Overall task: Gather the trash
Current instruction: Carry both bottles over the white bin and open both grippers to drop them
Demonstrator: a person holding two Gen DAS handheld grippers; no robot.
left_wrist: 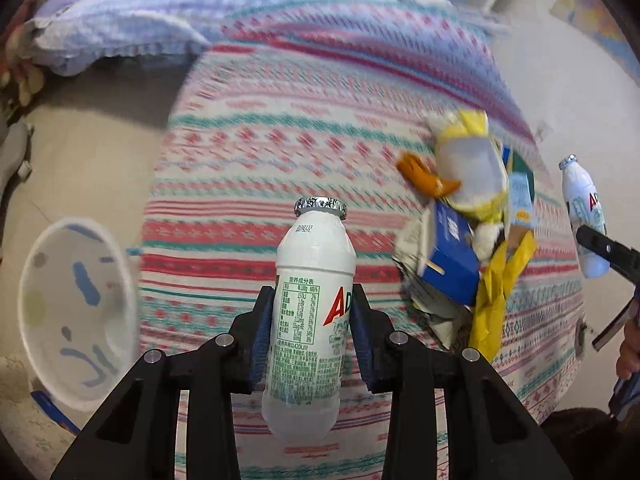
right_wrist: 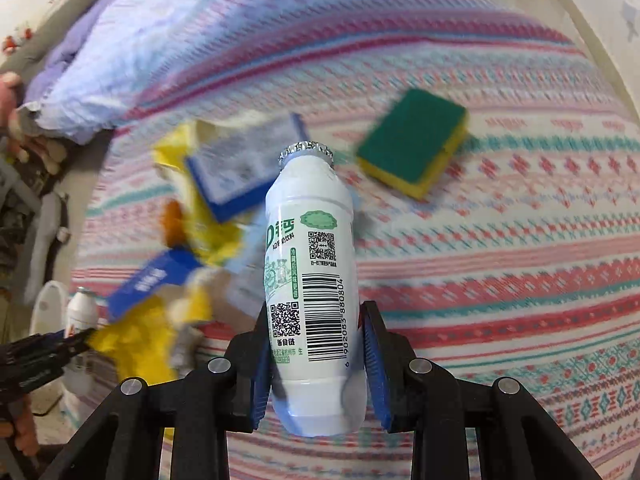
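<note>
A: What was the biggest thing in view?

B: The bed, spread with a striped patterned cover. A pale quilt was bunched at its far left. On the floor to the left of the bed stood a white bin, mouth open toward the left camera.

A: And the trash?

B: A heap of it lay on the right part of the bed in the left view: yellow wrappers, blue cartons, crumpled paper. A green and yellow sponge lay apart from the heap, farther right in the right view.

A: The tools?

B: The left tool was clamped on a white milk bottle, pads pressing both sides of the label, foil cap pointing away. The right tool gripped a second bottle near its base, jaws narrowed to the bottle's width. Both bottles hung clear of the bed.

A: How should the drop have gone?

B: I judged the bin the goal. Best to carry the left bottle over the open mouth first, keep the grip firm until it hung above the rim, then spread the jaws. The right bottle was held low, so it could tip; it wanted a slow, steady carry.
</note>
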